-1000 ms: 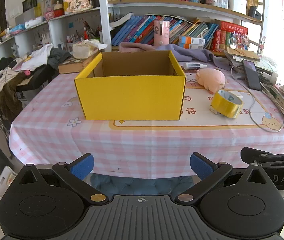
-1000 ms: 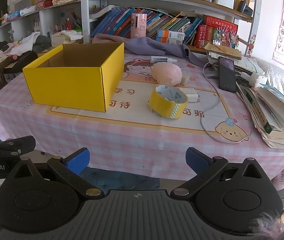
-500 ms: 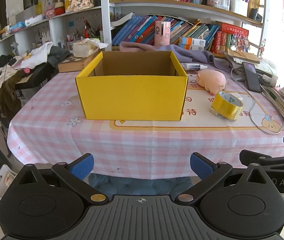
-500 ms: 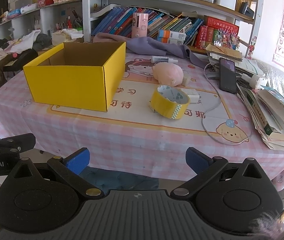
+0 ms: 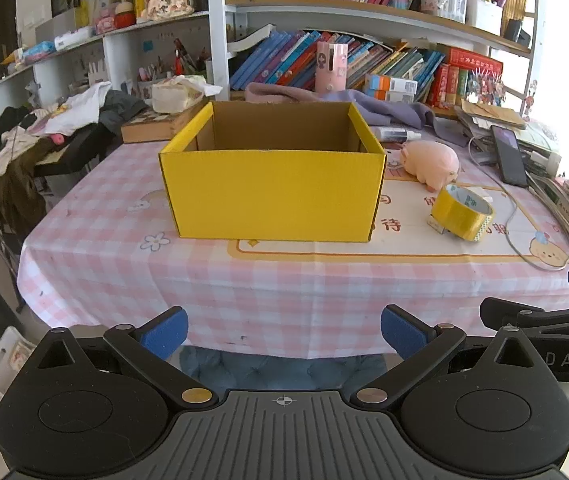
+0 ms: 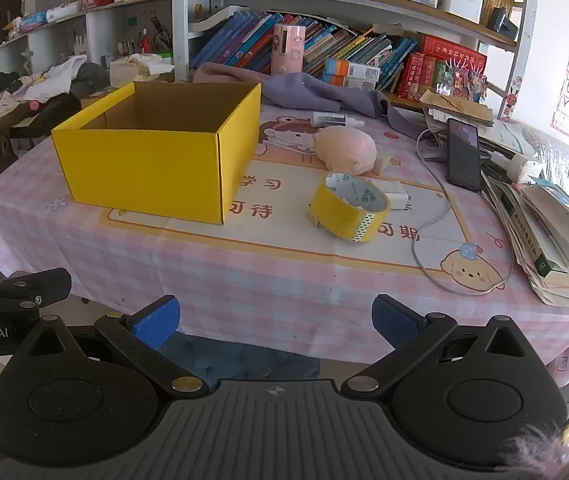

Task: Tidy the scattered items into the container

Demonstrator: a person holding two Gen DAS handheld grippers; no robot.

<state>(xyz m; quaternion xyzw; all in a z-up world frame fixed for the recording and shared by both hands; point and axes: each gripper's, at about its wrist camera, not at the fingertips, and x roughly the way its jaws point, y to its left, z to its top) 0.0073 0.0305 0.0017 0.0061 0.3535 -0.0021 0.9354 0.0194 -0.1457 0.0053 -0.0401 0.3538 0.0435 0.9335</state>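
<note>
A yellow cardboard box [image 5: 272, 196] [image 6: 144, 168] stands open-topped on the pink checked table, and what I see of its inside is bare. To its right lie a yellow tape roll [image 5: 461, 217] [image 6: 349, 206], a pink plush pig [image 5: 430, 159] [image 6: 346, 147], a small white block [image 6: 395, 193] and a white tube [image 6: 336, 119]. My left gripper [image 5: 283, 332] is open before the table's near edge, facing the box. My right gripper [image 6: 275, 318] is open too, short of the edge, facing the tape.
A phone [image 6: 462, 153] with a white cable [image 6: 432, 220] lies right of the pig. Stacked books and papers [image 6: 548, 224] crowd the right edge. A purple cloth [image 6: 308, 90] lies behind the box. Bookshelves [image 5: 364, 60] back the table; clothes [image 5: 44, 128] pile at the left.
Both grippers have risen slightly and drifted, so the table sits a little lower and nearer in each view. Nothing on the table has moved. Both stay open.
</note>
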